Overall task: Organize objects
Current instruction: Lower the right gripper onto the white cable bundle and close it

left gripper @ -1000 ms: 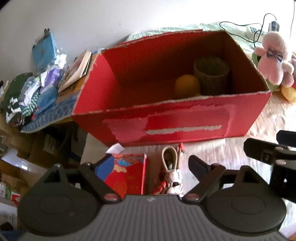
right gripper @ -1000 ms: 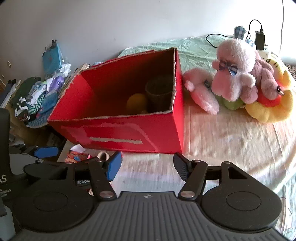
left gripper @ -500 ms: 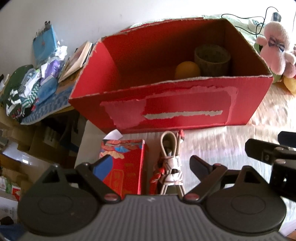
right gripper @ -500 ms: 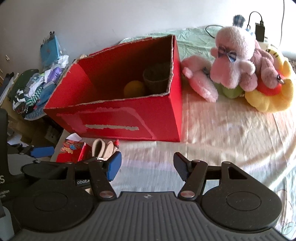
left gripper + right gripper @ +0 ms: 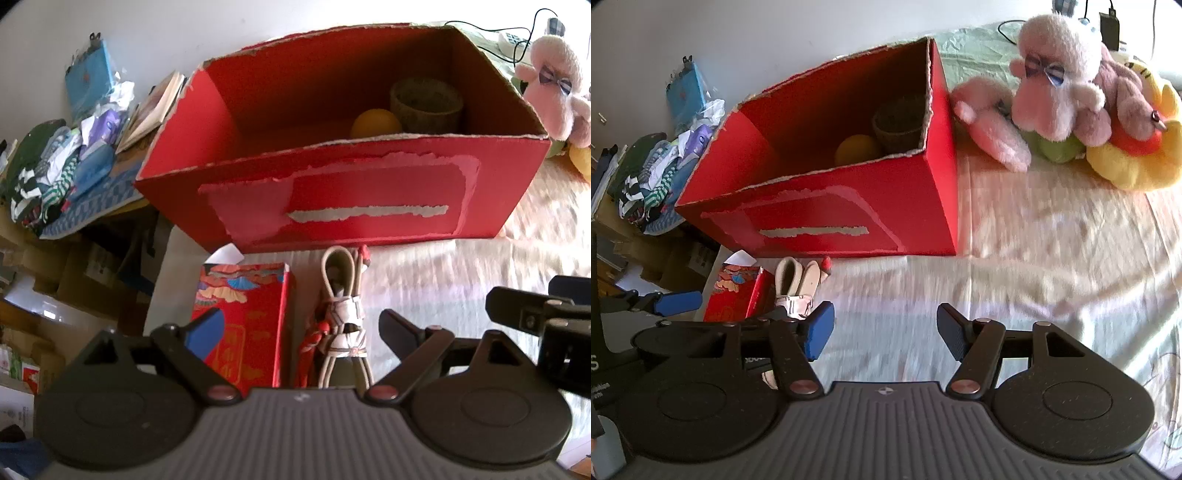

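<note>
Left wrist view: my left claw stands apart and holds nothing. The bundled rope lies between its fingers, just beside the red packet, both at 6 o'clock from the red box. To take the rope well, I judge I should close on the taped middle and keep the near finger off the packet. The bundle's lower end is hidden under my claw body.

Right wrist view: my right claw is also apart and empty over the bed sheet. The orange ball and woven cup sit at 12 o'clock, partly cut off by the box wall. Motion blur softens the sheet.
</note>
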